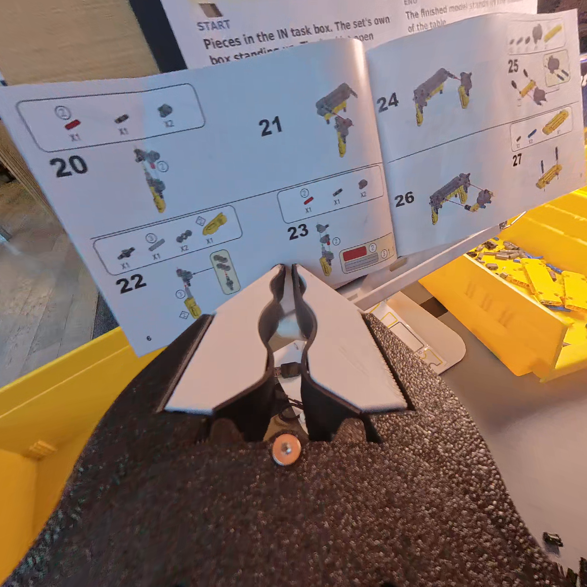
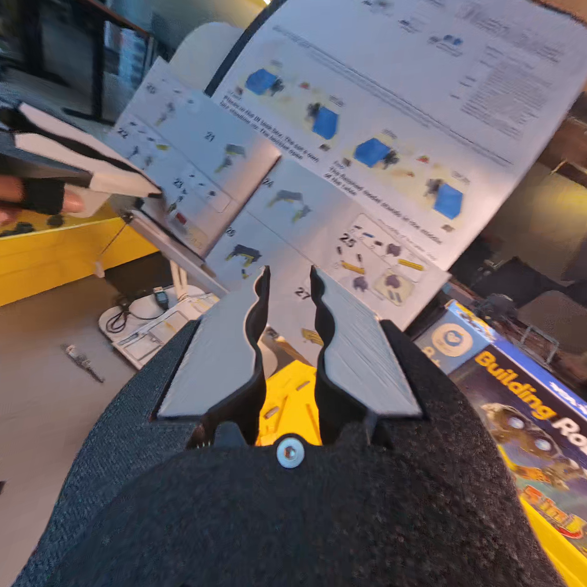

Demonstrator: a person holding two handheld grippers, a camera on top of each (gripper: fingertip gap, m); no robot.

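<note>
Left wrist view: the left tool has its fingertips together at the lower edge of an open instruction booklet propped on a grey stand, perhaps pinching the page. A yellow bin of small parts sits right.

Right wrist view: the right tool is parted, empty, before the booklet's right page; a toy box lies right on the bench.

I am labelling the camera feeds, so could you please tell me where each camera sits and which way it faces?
Left wrist view: on the left claw, tips nearly together, facing the open instruction booklet on its stand.
Right wrist view: on the right claw, jaws apart, facing the booklet's right page; a gloved hand shows.
Shared: booklet, left claw, yellow bin.
</note>
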